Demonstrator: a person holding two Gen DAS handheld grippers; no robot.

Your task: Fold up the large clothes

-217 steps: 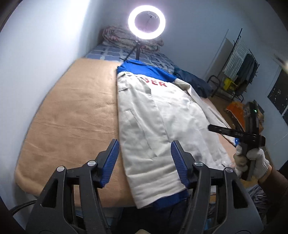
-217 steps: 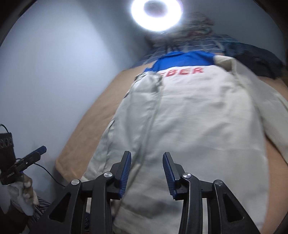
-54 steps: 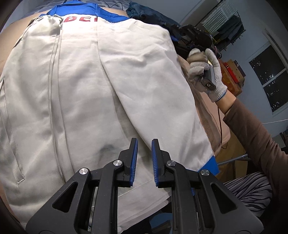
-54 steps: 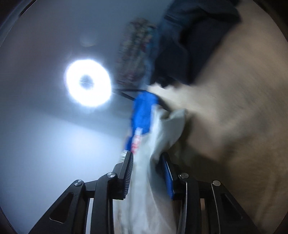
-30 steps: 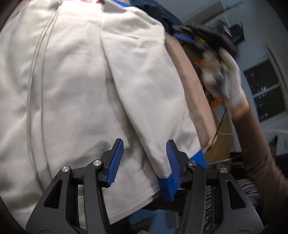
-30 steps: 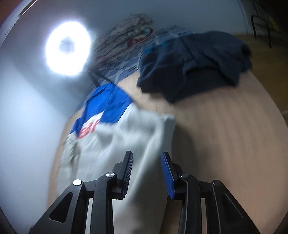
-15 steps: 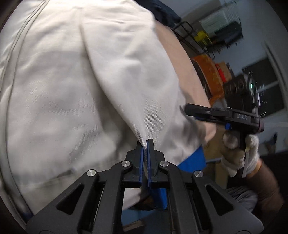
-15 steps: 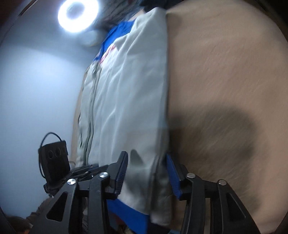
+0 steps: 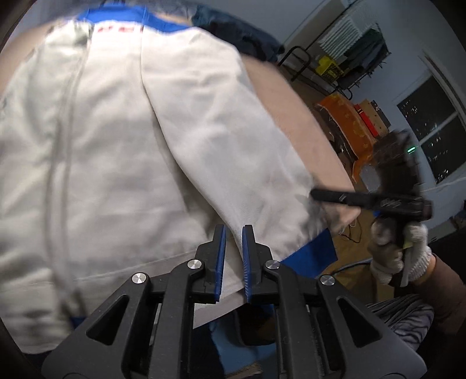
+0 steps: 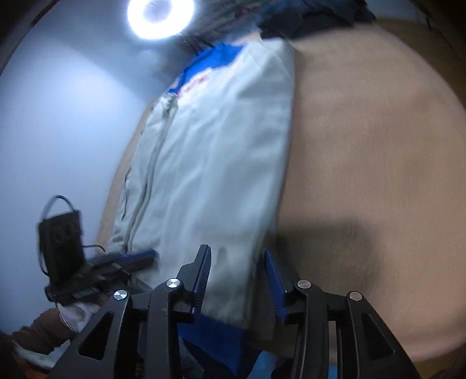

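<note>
A large white jacket with a blue collar and blue hem lies lengthwise on the tan bed; its right side is folded over the middle. It also shows in the right wrist view. My left gripper sits at the hem with its jaws nearly closed and a fold of white cloth between them. My right gripper is open, its jaws on either side of the jacket's right edge near the hem. The right gripper also appears in the left wrist view, touching that edge.
The tan blanket covers the bed to the right of the jacket. A dark blue garment lies at the head of the bed. A ring light shines there. A drying rack and orange items stand on the floor to the right.
My left gripper's jaws have parted slightly and it has pulled back along the hem. My right gripper has come in against the jacket's right edge near the hem.
</note>
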